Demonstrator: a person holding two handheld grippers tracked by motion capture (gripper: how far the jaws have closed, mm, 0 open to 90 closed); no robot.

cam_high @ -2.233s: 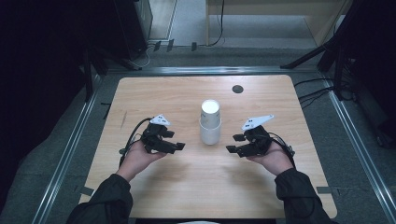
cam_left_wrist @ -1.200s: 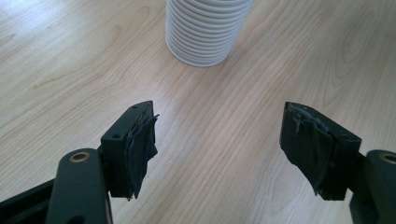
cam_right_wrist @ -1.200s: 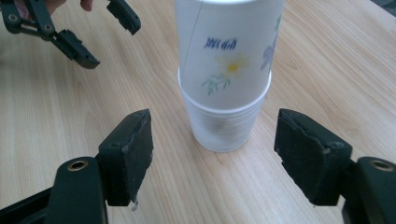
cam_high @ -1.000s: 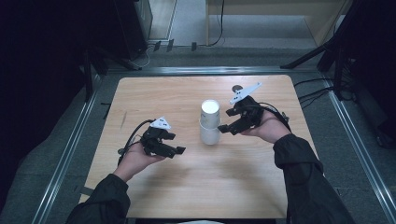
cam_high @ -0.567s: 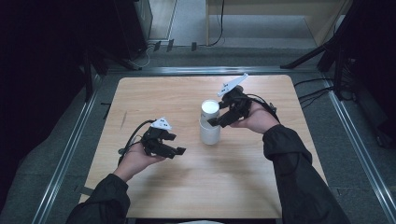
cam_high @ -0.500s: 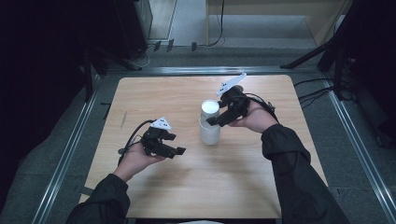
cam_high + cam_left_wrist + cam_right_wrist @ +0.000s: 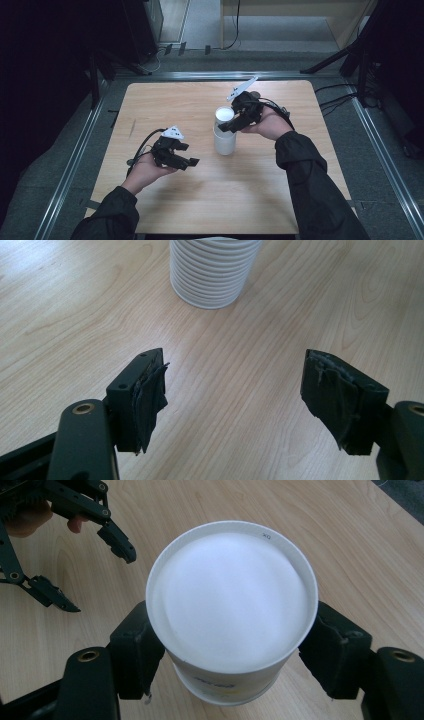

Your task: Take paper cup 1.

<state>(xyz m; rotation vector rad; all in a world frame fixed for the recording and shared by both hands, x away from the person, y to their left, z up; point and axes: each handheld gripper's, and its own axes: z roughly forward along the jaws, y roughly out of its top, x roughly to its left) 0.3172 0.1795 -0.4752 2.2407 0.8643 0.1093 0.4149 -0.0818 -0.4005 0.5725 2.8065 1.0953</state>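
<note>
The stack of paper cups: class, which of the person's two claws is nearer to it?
Right. The right claw sits around the top cup of the stack of paper cups, one jaw on each side. The left claw hangs apart from it, open over the table.

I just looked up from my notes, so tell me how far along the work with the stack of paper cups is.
Done: the right tongs have reached the upside-down stack of cups in the middle of the table. In hand: their jaws have just been closing and sit against both sides of the top cup. Left: lifting that cup off the stack. The left tongs wait open, with nothing between them.
</note>
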